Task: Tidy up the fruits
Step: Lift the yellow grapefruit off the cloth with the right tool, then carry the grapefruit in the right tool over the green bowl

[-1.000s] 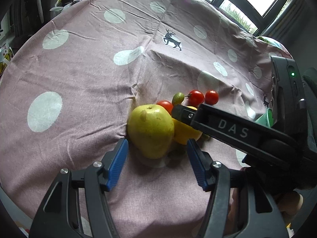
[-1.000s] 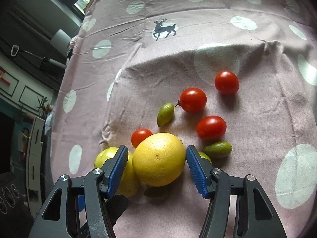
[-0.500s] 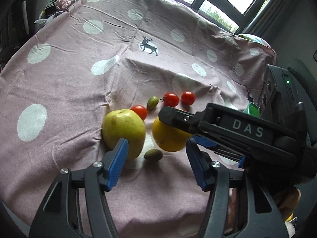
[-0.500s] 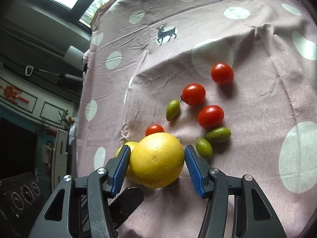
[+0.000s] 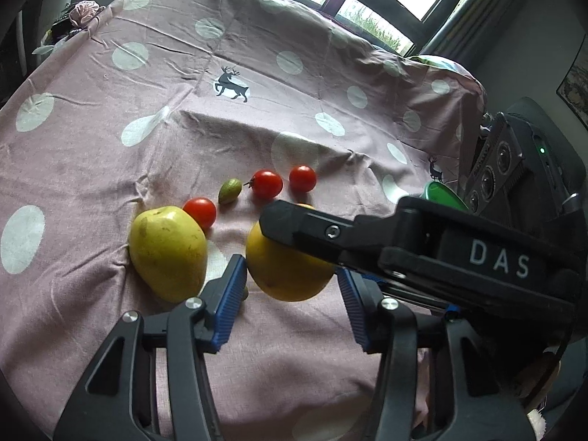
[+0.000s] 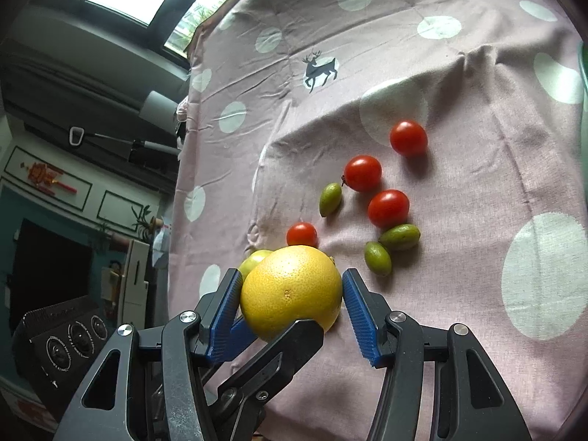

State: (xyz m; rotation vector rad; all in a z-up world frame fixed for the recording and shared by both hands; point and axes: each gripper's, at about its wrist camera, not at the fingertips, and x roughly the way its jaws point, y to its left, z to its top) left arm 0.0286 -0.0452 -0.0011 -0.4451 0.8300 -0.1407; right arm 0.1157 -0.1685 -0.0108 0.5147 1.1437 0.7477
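A yellow grapefruit [image 6: 290,290] sits between the blue pads of my right gripper [image 6: 290,301], which is shut on it. In the left wrist view the same grapefruit [image 5: 283,272] lies between the jaws of my left gripper [image 5: 290,294]. Those jaws are closing, and I cannot tell if the pads press the fruit. The right gripper's black finger [image 5: 330,231] crosses over the fruit. A yellow-green pear [image 5: 167,253] lies to its left on the cloth. Red tomatoes [image 6: 362,172] and small green fruits [image 6: 398,237] lie beyond.
A pink tablecloth [image 5: 92,154] with white dots and deer prints covers the table. A green object [image 5: 439,193] shows at the right behind the right gripper's body. One small green fruit [image 5: 245,293] peeks from behind the left pad. The table's left edge [image 6: 180,191] drops to the room.
The left gripper has moved off the pear and now frames the grapefruit, with narrower jaws. The right gripper has drawn the grapefruit rightward, away from the pear.
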